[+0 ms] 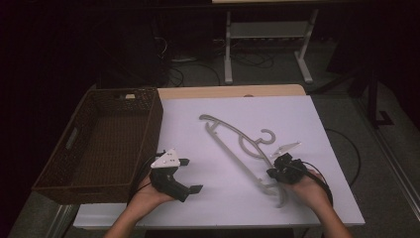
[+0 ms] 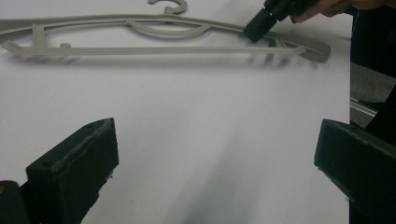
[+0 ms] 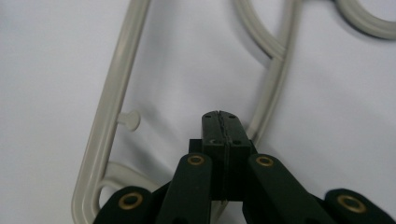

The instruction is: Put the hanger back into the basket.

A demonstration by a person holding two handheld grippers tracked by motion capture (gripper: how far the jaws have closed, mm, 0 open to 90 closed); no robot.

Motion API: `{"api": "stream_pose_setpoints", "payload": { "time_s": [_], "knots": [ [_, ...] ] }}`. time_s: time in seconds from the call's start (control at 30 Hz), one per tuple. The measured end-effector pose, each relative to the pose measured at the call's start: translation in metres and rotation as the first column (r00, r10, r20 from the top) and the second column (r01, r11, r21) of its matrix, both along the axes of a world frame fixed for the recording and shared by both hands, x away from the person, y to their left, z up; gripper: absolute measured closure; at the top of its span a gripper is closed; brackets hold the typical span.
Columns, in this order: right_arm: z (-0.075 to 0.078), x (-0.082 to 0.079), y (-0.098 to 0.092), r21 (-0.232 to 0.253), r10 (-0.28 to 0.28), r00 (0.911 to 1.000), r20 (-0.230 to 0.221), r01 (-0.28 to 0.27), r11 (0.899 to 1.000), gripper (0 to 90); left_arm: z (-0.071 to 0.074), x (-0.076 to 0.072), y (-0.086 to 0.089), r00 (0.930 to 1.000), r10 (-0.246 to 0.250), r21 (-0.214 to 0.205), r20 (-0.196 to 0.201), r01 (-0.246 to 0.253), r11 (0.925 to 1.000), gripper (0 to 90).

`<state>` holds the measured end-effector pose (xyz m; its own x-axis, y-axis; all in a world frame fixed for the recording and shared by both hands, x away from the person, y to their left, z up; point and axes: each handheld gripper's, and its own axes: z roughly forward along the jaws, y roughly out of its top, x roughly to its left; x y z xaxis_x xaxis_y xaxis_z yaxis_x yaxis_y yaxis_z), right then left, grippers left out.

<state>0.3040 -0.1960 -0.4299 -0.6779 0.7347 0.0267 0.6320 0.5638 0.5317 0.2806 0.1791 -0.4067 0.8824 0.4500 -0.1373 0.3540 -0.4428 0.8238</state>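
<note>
A grey plastic hanger (image 1: pixel 233 152) lies flat and slantwise on the white table (image 1: pixel 302 116), its hook toward the far right. My right gripper (image 1: pixel 271 173) is shut at the hanger's near end. In the right gripper view its jaws (image 3: pixel 219 119) press together with nothing between them, inside the hanger (image 3: pixel 114 93) frame and close beside the upper arm. My left gripper (image 1: pixel 191 174) is held over bare table left of the hanger, jaws wide apart and empty (image 2: pixel 215 158). The left gripper view shows the hanger (image 2: pixel 140 50) ahead with the right gripper (image 2: pixel 257 28) tip on it.
A brown wicker basket (image 1: pixel 74 134) stands at the table's left edge, close beside my left hand. A black cable (image 1: pixel 349 148) loops off the table's right side. A white metal frame (image 1: pixel 228 54) stands on the floor beyond the table.
</note>
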Motion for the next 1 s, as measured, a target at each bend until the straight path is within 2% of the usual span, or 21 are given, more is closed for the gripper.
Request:
{"api": "stream_pose_setpoints", "payload": {
  "time_s": [0.07, 0.1, 0.17, 0.23, 0.3, 0.47, 0.53, 0.57, 0.6, 0.7, 0.77, 0.8, 0.83, 0.87, 0.9, 0.93, 1.0],
  "knots": [
    [0.001, 0.006, -0.011, -0.009, -0.045, 0.9989, 0.011, 0.045, 0.999, 89.5, 0.0, 0.0, 0.0, 1.0, -0.005, 0.002, 0.004, 0.005, 1.0, 0.0],
    [0.001, 0.006, -0.011, -0.009, -0.045, 0.9989, 0.011, 0.045, 0.999, 89.5, 0.0, 0.0, 0.0, 1.0, -0.005, 0.002, 0.004, 0.005, 1.0, 0.0],
    [0.001, 0.014, -0.022, -0.019, -0.074, 0.9964, 0.042, 0.075, 0.997, 89.5, 0.0, 0.0, 0.0, 1.0, -0.002, 0.0, 0.002, 0.002, 1.0, 0.0],
    [0.002, 0.016, -0.025, -0.013, -0.095, 0.9947, 0.04, 0.095, 0.995, 89.5, 0.0, 0.0, 0.0, 1.0, -0.001, 0.002, 0.002, 0.001, 1.0, 0.0],
    [0.005, 0.022, -0.035, 0.002, -0.131, 0.9895, 0.062, 0.131, 0.991, 89.5, 0.0, 0.0, 0.001, 1.0, -0.001, 0.0, 0.003, 0.001, 1.0, 0.0],
    [0.006, 0.024, -0.043, 0.01, -0.145, 0.9865, 0.077, 0.144, 0.989, 89.4, 0.0, 0.0, 0.0, 1.0, -0.003, -0.001, -0.002, 0.003, 1.0, 0.0],
    [0.01, 0.023, -0.042, 0.055, -0.142, 0.9875, 0.07, 0.138, 0.989, 89.4, 0.0, 0.0, 0.0, 1.0, -0.003, -0.001, 0.001, 0.003, 1.0, 0.0],
    [0.017, 0.026, -0.036, 0.106, -0.129, 0.9886, 0.077, 0.121, 0.987, 89.4, 0.001, 0.0, 0.0, 1.0, -0.004, -0.003, 0.001, 0.004, 1.0, 0.0],
    [0.017, 0.026, -0.036, 0.106, -0.129, 0.9886, 0.077, 0.121, 0.987, 89.4, 0.001, 0.0, -0.001, 1.0, -0.005, -0.004, 0.001, 0.005, 1.0, 0.0],
    [0.026, 0.042, -0.01, 0.138, -0.075, 0.9938, 0.082, 0.063, 0.988, 89.3, 0.0, 0.001, -0.001, 1.0, -0.003, -0.003, 0.001, 0.003, 1.0, 0.0],
    [0.027, 0.053, 0.007, 0.137, -0.048, 0.9946, 0.092, 0.035, 0.99, 89.3, 0.0, 0.001, -0.001, 1.0, -0.002, -0.002, 0.001, 0.002, 1.0, 0.0],
    [0.027, 0.053, 0.007, 0.137, -0.048, 0.9946, 0.092, 0.035, 0.99, 89.3, 0.0, 0.001, -0.001, 1.0, -0.001, -0.003, 0.001, 0.001, 1.0, 0.0],
    [0.026, 0.065, 0.024, 0.145, -0.024, 0.9958, 0.088, 0.011, 0.989, 89.3, 0.0, 0.001, 0.0, 1.0, 0.002, -0.007, -0.002, -0.002, 1.0, 0.0],
    [0.025, 0.072, 0.031, 0.146, -0.014, 0.996, 0.089, 0.001, 0.989, 89.3, 0.0, 0.001, 0.0, 1.0, 0.002, -0.007, -0.002, -0.002, 1.0, 0.0],
    [0.025, 0.072, 0.031, 0.146, -0.014, 0.996, 0.089, 0.001, 0.989, 89.3, 0.0, 0.001, 0.0, 1.0, 0.002, -0.01, -0.002, -0.002, 1.0, 0.0],
    [0.022, 0.087, 0.046, 0.157, -0.012, 0.9971, 0.076, 0.0, 0.988, 89.4, 0.0, 0.002, 0.001, 1.0, 0.001, -0.009, -0.002, -0.001, 1.0, 0.0],
    [0.017, 0.1, 0.058, 0.182, -0.009, 0.9979, 0.065, -0.003, 0.983, 89.4, 0.0, 0.001, 0.002, 1.0, 0.004, -0.012, -0.003, -0.004, 0.9999, 0.0]
  ]
}}
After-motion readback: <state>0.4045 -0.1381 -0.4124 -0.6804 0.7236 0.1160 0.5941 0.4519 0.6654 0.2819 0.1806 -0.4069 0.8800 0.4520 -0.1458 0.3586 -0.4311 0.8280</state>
